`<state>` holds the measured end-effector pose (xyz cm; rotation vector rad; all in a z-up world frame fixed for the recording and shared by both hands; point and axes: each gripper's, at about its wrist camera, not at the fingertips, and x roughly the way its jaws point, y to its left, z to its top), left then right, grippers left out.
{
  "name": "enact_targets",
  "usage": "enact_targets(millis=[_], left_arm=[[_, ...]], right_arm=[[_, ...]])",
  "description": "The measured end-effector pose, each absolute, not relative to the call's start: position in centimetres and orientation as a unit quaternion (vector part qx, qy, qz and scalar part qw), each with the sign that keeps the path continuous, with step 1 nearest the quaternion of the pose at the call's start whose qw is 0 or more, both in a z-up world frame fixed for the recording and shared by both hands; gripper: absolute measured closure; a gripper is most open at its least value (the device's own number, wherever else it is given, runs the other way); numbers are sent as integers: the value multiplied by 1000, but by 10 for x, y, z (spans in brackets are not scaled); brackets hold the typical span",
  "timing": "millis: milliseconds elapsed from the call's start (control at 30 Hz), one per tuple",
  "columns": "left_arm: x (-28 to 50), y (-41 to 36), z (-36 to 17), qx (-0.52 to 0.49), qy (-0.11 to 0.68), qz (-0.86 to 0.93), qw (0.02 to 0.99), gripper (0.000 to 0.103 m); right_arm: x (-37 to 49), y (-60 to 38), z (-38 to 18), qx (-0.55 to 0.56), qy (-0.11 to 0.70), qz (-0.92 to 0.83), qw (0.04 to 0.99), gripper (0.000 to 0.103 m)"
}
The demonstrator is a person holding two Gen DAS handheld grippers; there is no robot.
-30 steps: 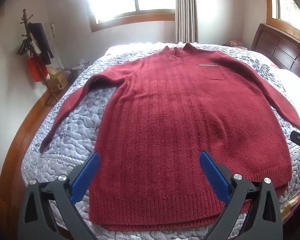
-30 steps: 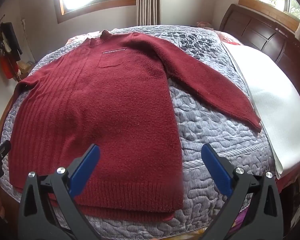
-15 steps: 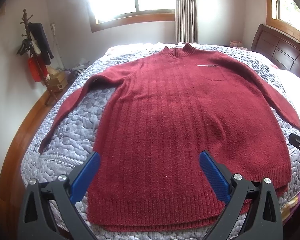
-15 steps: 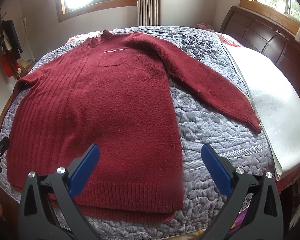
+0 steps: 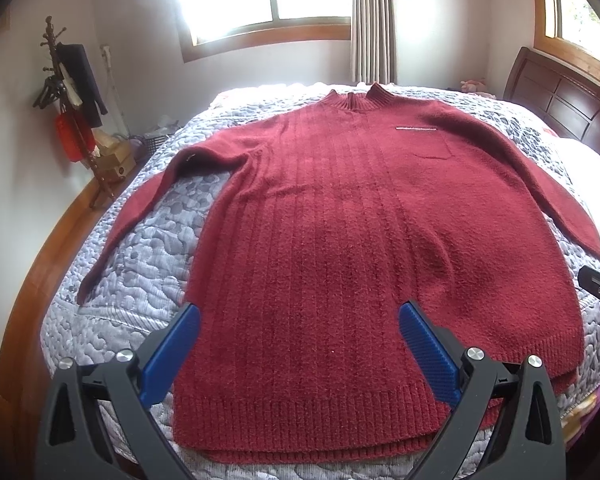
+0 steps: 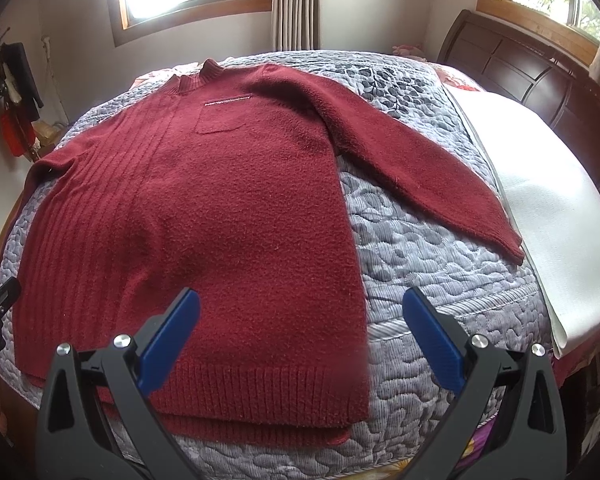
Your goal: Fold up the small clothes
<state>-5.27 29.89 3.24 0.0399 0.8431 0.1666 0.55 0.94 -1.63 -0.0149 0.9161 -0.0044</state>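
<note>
1. I see the dark red knitted sweater with a ribbed hem and a small chest pocket (image 5: pixel 340 240) lying flat, front up, on the grey quilted bedspread (image 5: pixel 140 248), straight ahead of both tools, collar at the far end.
2. My left gripper (image 5: pixel 300 344) hangs above the near hem with its blue-padded jaws spread wide and nothing between them.
3. My right gripper (image 6: pixel 300 332) is likewise wide apart and empty, above the sweater's near right corner, one finger over knit and the other over bare quilt.
4. Both sleeves lie spread out to the sides; the right sleeve (image 6: pixel 420 160) runs toward the white folded sheet (image 6: pixel 548 200) to the right of my right tool.
5. My judgement: the garment is laid out and smoothed, but no fold is made yet. Sleeves, sides and the lengthwise fold all remain.
</note>
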Motion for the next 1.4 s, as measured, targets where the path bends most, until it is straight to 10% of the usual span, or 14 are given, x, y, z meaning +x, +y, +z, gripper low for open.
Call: enact_targets(millis=[1400], left_arm=[[-43,298,26,21,417,85,904,4]], right_arm=[[14,17,-22,-13,447,-1,895,3]])
